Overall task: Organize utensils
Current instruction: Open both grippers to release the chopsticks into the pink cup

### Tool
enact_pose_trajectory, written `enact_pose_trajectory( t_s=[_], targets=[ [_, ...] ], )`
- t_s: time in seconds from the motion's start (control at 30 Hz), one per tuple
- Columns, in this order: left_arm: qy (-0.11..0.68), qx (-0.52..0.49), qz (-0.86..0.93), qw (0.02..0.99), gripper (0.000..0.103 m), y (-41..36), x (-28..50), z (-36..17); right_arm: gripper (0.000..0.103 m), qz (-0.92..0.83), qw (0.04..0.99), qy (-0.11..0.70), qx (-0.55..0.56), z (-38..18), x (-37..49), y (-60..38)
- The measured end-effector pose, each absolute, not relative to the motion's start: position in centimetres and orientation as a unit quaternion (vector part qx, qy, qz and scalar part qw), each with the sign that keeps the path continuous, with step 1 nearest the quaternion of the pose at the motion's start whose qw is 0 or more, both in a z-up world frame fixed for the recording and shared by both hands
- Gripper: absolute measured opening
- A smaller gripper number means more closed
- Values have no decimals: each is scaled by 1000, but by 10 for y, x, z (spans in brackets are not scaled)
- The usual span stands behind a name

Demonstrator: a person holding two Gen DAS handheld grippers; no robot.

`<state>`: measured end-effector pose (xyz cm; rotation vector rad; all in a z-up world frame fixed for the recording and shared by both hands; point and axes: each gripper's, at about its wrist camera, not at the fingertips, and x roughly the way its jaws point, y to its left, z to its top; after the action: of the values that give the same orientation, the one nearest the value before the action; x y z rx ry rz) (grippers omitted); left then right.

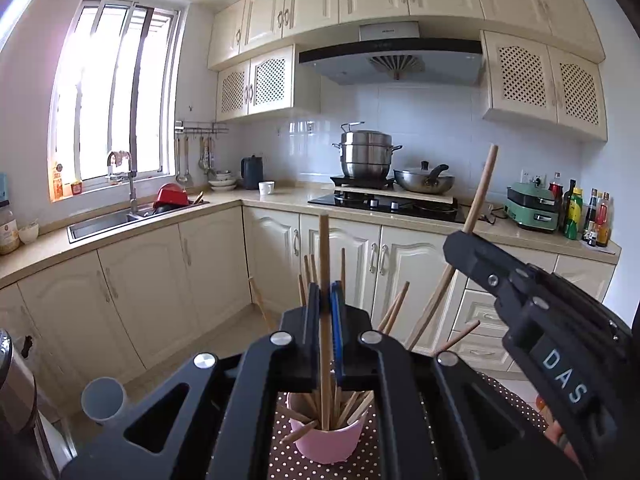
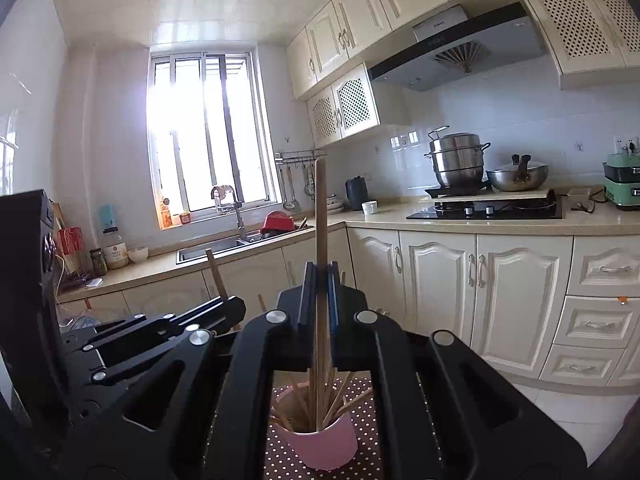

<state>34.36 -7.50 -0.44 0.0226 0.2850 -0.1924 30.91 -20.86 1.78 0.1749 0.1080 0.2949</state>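
A pink cup [image 1: 328, 440] holding several wooden chopsticks stands on a brown polka-dot cloth [image 1: 288, 464], below both grippers. My left gripper [image 1: 325, 300] is shut on one upright chopstick [image 1: 323, 248] whose lower end reaches into the cup. My right gripper [image 2: 320, 280] is shut on another upright chopstick [image 2: 321, 208] that also runs down into the cup [image 2: 324, 444]. In the left wrist view the right gripper [image 1: 464, 240] comes in from the right with its chopstick [image 1: 482, 188] sticking up. The left gripper shows at the left of the right wrist view [image 2: 236, 304].
A grey tumbler [image 1: 103, 398] stands left of the cup and a metal container [image 1: 16, 388] sits at the far left edge. Behind are cream cabinets, a sink [image 1: 104, 222], a stove with a steamer pot [image 1: 366, 154] and wok [image 1: 426, 180], and bottles [image 1: 588, 216].
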Motion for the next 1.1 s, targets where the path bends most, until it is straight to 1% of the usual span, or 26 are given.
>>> enact_pose_trajectory(
  t_s=[0.03,0.1,0.13,0.17,0.2,0.33,0.43,0.5,0.57,0.67,0.87,1.1],
  targets=[
    [141,12,-94,985,6,-74,343,-5,6,148,984,54,86,17,309,-208],
    [141,13,-85,986,10,-70,341,-6,6,151,983,60,83,16,310,-206],
    [143,12,-81,986,21,-69,342,-6,6,151,983,61,82,16,310,-205],
    [142,9,-79,987,30,-67,340,-6,6,150,983,63,81,15,310,-204],
    [135,6,-74,988,31,-64,338,-6,6,152,983,67,80,14,311,-203],
    [129,4,-63,990,32,-55,331,-4,6,155,982,76,77,9,313,-200],
    [123,2,-52,991,42,-49,326,-1,6,157,981,82,75,7,315,-196],
    [110,2,-38,993,46,-44,319,1,6,157,981,84,71,6,315,-192],
    [100,5,-22,995,55,-40,315,3,6,157,982,85,68,4,315,-190],
    [83,6,-6,997,61,-34,306,6,6,157,982,85,65,3,315,-188],
    [84,2,5,996,64,-23,304,5,6,157,982,94,49,-3,320,-179],
    [103,2,17,995,65,-8,306,-3,6,160,978,130,35,-24,332,-169]
  ],
)
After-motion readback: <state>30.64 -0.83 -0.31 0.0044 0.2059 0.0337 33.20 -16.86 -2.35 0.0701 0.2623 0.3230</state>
